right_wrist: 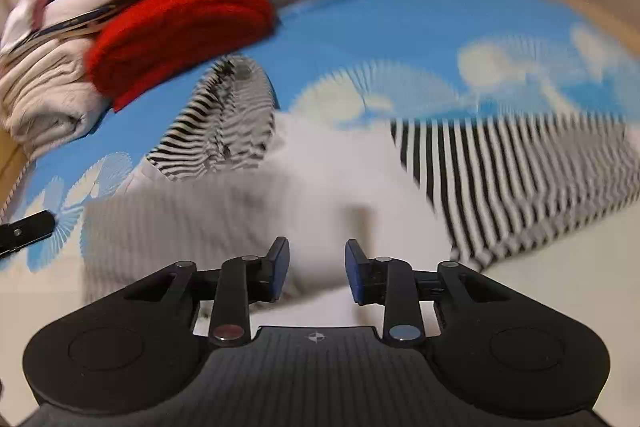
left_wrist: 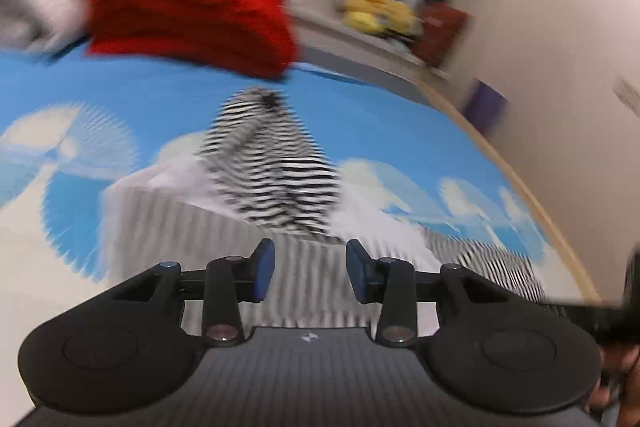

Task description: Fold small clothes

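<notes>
A small garment with a white body (left_wrist: pixel 168 223) and black-and-white striped sleeves (left_wrist: pixel 276 163) lies on a blue sheet with white clouds. In the right wrist view the white body (right_wrist: pixel 320 179) lies ahead, one striped sleeve (right_wrist: pixel 224 123) folded at the left and another striped part (right_wrist: pixel 520 179) spread right. My left gripper (left_wrist: pixel 310 269) is open and empty just above the garment. My right gripper (right_wrist: pixel 316 267) is open and empty over the white body. Both views are motion-blurred.
A folded red garment (left_wrist: pixel 192 15) and a pile of pale clothes (right_wrist: pixel 44 87) sit at the far side of the blue sheet (right_wrist: pixel 400 23). Yellow soft toys (left_wrist: pixel 376 11) rest on a ledge beyond. The bed's wooden edge (left_wrist: pixel 532 195) runs along the right.
</notes>
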A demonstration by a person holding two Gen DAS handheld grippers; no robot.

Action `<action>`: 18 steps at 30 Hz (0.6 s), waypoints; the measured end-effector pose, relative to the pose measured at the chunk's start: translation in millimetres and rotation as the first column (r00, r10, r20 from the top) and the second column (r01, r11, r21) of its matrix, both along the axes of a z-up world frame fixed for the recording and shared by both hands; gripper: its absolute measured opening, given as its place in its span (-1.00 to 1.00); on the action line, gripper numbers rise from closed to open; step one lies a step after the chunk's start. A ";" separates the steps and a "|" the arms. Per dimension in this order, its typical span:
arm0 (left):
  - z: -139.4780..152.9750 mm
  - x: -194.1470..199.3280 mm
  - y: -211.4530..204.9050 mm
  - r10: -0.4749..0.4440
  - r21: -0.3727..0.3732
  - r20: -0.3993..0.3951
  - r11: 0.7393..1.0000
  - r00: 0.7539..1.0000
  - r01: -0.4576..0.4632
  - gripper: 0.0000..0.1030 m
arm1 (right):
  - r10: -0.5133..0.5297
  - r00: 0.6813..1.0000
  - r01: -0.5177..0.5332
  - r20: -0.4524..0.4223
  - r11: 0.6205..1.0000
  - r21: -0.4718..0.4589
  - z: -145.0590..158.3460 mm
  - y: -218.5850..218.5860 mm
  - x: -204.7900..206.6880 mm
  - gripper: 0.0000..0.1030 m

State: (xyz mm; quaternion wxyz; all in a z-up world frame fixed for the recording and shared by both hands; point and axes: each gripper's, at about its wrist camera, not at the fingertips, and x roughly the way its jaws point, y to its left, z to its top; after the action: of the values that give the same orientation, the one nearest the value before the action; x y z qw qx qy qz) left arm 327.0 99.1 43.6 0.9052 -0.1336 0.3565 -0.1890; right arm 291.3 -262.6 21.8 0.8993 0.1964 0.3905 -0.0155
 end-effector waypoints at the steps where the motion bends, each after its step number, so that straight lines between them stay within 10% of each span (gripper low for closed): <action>1: -6.3 6.9 12.1 0.054 -0.004 -0.042 0.999 0.998 -0.054 -0.16 | -0.014 1.000 0.015 -0.023 0.999 0.034 -6.0 -3.5 3.7 -0.33; 7: -35.2 34.2 53.5 0.293 0.189 -0.210 0.948 0.933 -0.256 -0.16 | -0.067 0.988 0.077 -0.142 0.995 0.067 -40.7 -8.6 36.0 -0.32; 15: -26.4 45.3 79.1 0.341 0.241 -0.238 0.928 0.909 -0.284 -0.16 | -0.087 0.958 0.089 -0.272 0.996 -0.006 -91.4 -2.6 73.2 -0.32; 18: -25.6 46.4 82.9 0.347 0.247 -0.244 0.925 0.906 -0.287 -0.16 | -0.071 0.969 0.064 -0.237 0.997 -0.036 -89.7 5.3 76.1 -0.89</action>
State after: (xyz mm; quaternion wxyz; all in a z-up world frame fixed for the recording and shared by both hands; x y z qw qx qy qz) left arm 373.4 182.1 18.0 0.8722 -0.1214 0.4734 0.0202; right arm 367.4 -257.3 -67.8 0.8475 0.1935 0.4886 -0.0749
